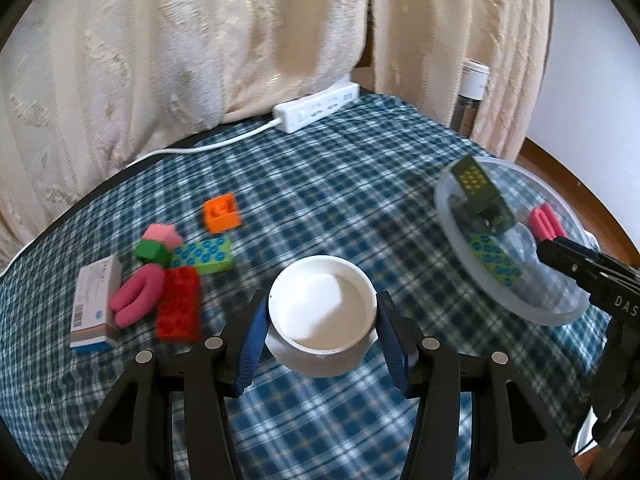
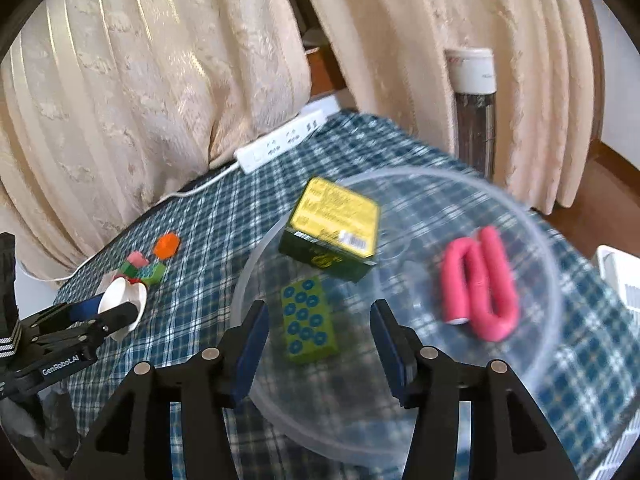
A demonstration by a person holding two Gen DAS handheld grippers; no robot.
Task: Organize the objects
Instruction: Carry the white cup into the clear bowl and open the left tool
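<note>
Left wrist view: the left gripper (image 1: 320,344) clasps a small white round plastic cup (image 1: 322,312) between its blue pads, lifted over the blue checked tablecloth (image 1: 320,184), presumably to carry it to the clear round plastic bowl (image 1: 560,312) at far right; unsorted pieces lie near left: a white carton (image 1: 94,304), a pink U-shaped foam piece (image 1: 138,296), a red studded brick (image 1: 179,306), a green studded plate (image 1: 206,256), an orange brick (image 1: 221,214); the right gripper (image 1: 560,252) enters at right, its tips cut off by the bowl's haze.
Right wrist view: the right gripper (image 2: 316,340) hangs over the bowl (image 2: 552,280), jaws moderately apart and empty; inside lie a dark green box with yellow label (image 2: 332,236), a green studded brick (image 2: 306,324) and a pink foam loop (image 2: 484,284), seemingly just deposited; motion blur obscures the box's print; the left gripper (image 2: 116,312) and cup (image 2: 120,296) show at left.
</note>
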